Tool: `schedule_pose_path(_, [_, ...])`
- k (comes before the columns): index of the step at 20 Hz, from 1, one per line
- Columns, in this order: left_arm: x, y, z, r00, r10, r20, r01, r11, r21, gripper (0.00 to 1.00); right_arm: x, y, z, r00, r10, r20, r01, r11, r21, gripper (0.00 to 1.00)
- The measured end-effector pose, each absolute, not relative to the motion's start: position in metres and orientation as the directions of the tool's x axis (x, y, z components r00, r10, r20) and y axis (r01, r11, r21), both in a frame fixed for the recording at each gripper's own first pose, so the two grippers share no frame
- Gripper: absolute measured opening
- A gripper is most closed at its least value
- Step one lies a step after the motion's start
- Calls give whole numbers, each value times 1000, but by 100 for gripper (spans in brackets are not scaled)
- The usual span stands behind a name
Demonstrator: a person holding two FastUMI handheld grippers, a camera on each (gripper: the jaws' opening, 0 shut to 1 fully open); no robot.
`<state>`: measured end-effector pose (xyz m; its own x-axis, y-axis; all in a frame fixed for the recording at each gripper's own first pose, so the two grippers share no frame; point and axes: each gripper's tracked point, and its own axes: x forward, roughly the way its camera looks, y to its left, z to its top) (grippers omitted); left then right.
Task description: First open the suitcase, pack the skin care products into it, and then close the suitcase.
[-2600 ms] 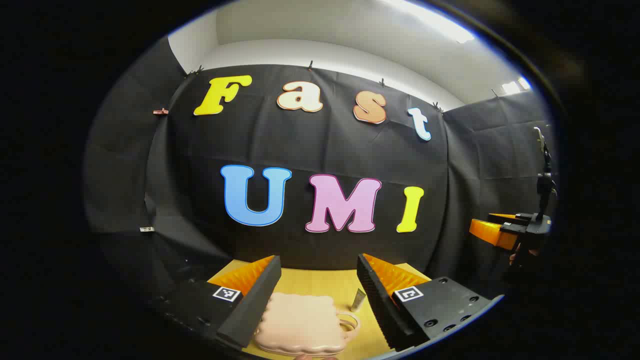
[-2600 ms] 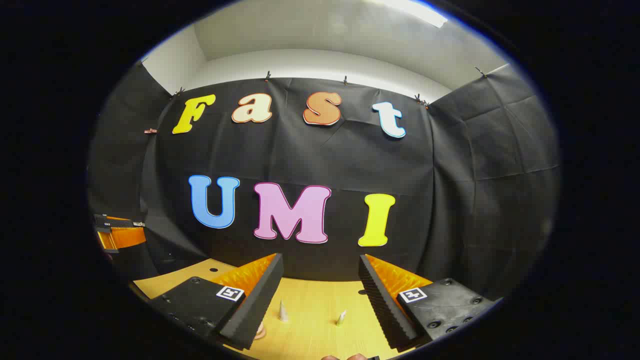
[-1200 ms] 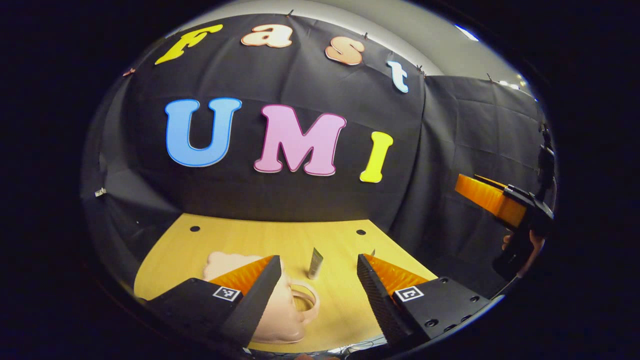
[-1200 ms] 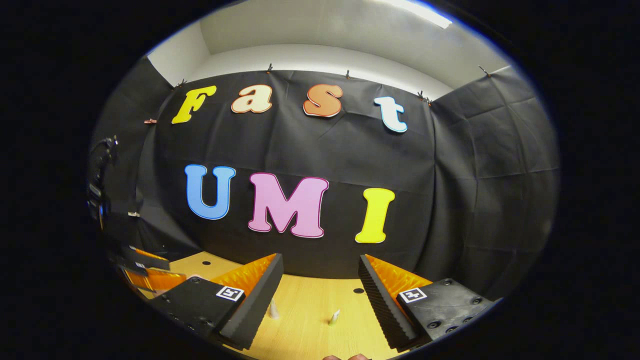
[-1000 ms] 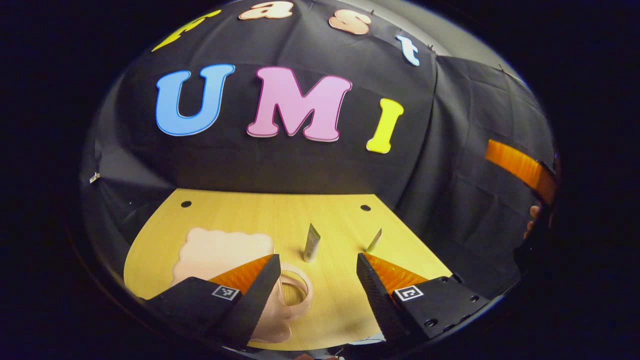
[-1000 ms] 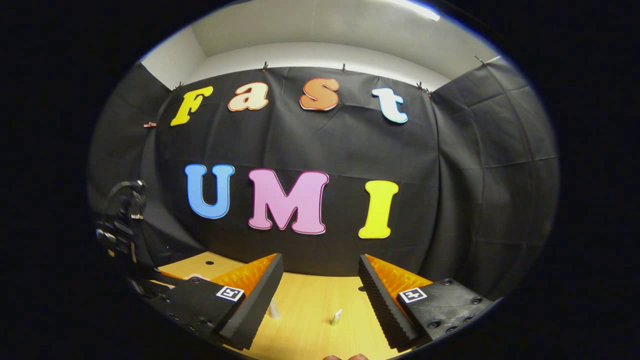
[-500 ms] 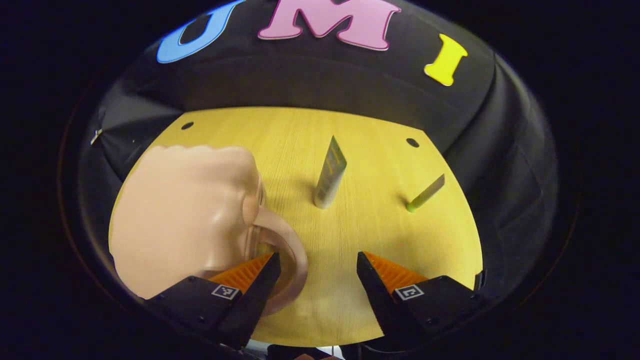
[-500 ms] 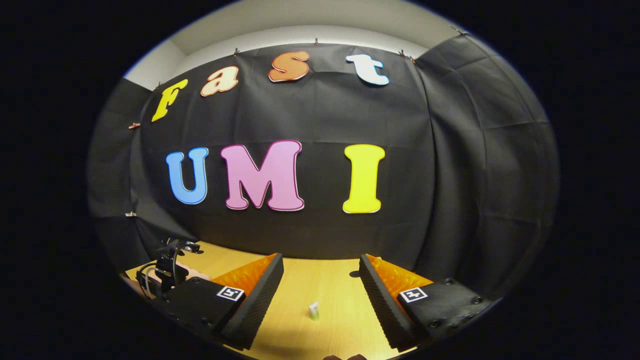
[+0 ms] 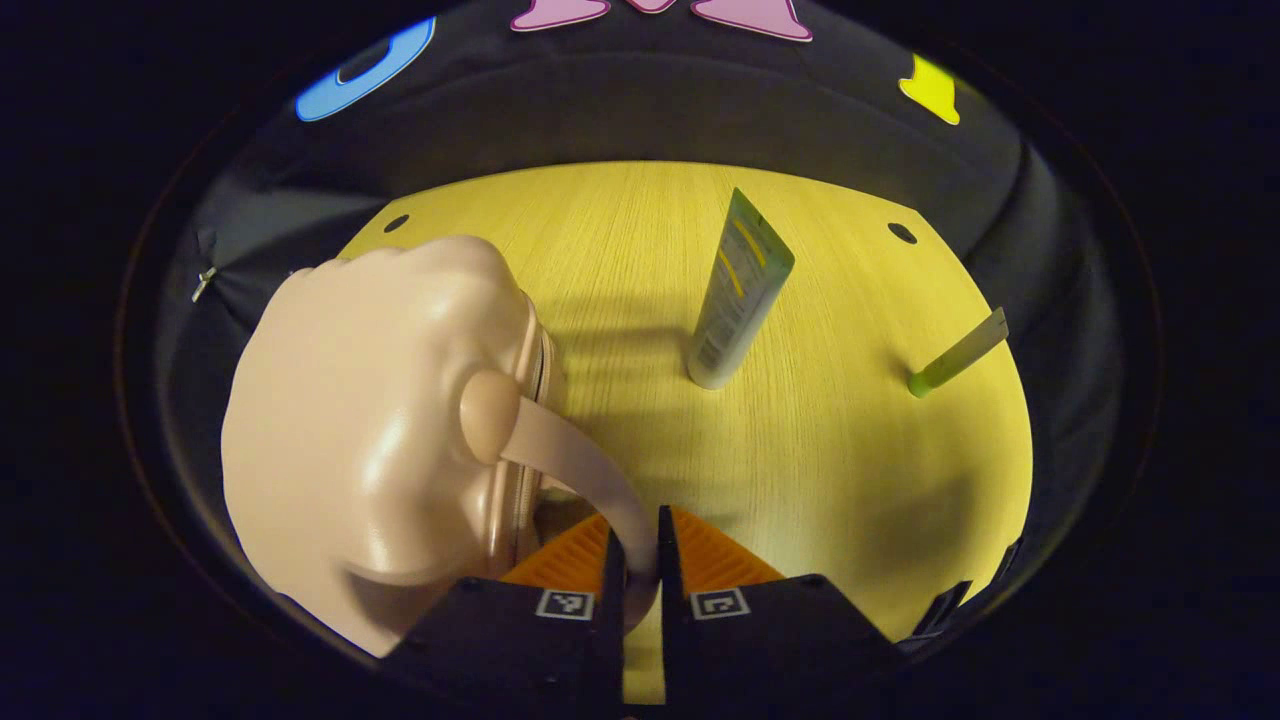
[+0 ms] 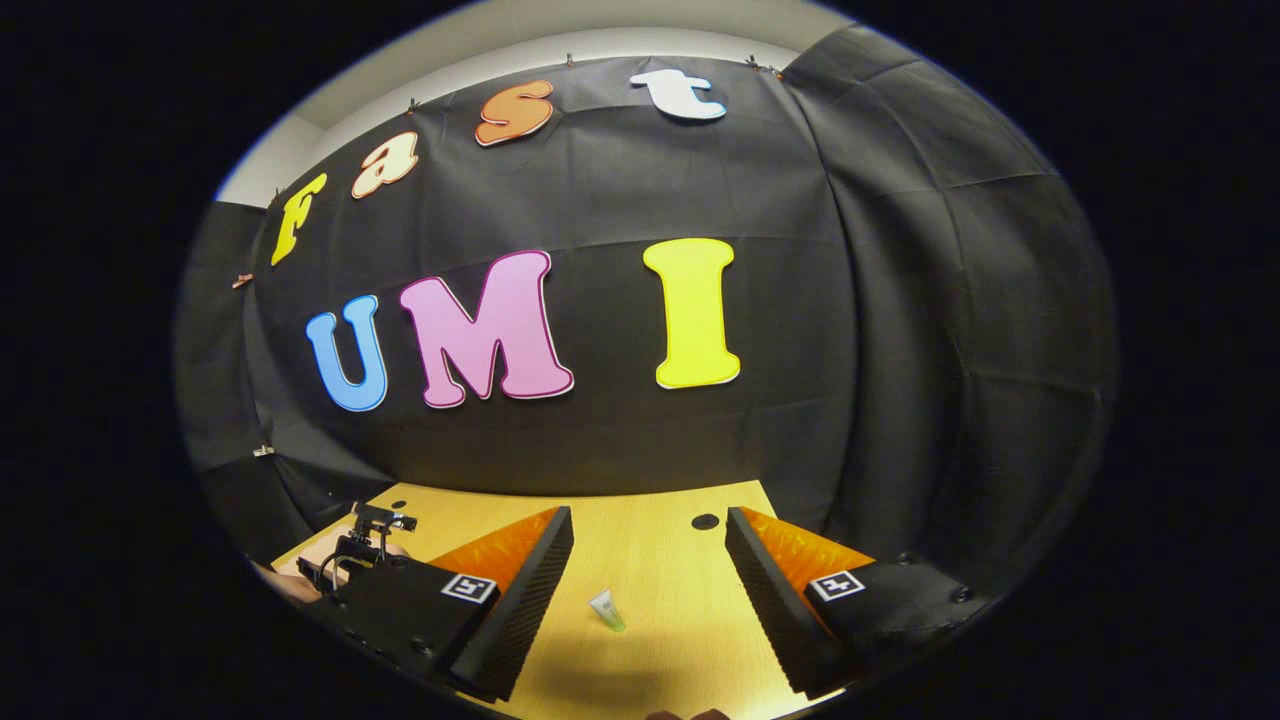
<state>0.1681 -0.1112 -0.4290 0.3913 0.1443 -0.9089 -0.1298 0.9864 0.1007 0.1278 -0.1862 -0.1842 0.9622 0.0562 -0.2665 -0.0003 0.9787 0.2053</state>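
Observation:
A pale pink suitcase point(image 9: 370, 430) lies shut on the yellow wooden table point(image 9: 820, 470), its zip seam facing right. Its curved handle point(image 9: 570, 460) arches toward my left gripper point(image 9: 636, 522), which is shut on the handle's near end. A grey-green tube point(image 9: 738, 292) stands upright to the right of the suitcase. A thin tube with a green cap point(image 9: 955, 355) stands farther right. In the right gripper view, my right gripper point(image 10: 648, 590) hangs open above the table, with a small green-capped tube point(image 10: 606, 610) lying on the table between its fingers but well below them.
Two round holes point(image 9: 902, 233) sit near the table's far edge, by the black cloth wall. In the right gripper view the left gripper's body point(image 10: 360, 550) shows low at the left. Bare tabletop point(image 10: 680, 560) spreads around the small tube.
My left gripper has dropped toward the table, tilted down and shut on the suitcase handle; half a second ago it was open beside it. The right gripper view has swung slightly rightward.

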Motion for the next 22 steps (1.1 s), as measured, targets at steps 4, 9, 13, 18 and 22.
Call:
schedule_pose_path(4, [173,-107,-384,416,152,-897,-54,988,142,18,132,-176,-186,963,72,-260,-21,981,195,97])
schedule_pose_path(9, [176,-60,-260,549,124,-827,-49,992,116,18,158,-130,-156,974,115,-197,-73,975,208,97])
schedule_pose_path(13, [168,44,-174,632,268,-727,-139,962,234,18,177,-75,-130,978,157,-134,-130,972,195,97])
schedule_pose_path(18, [150,198,-127,647,444,-620,-314,896,315,12,181,3,-112,966,232,-110,-206,957,204,97])
schedule_pose_path(22, [153,303,-153,610,513,-603,-366,858,360,12,179,41,-108,961,250,-121,-229,960,164,97])
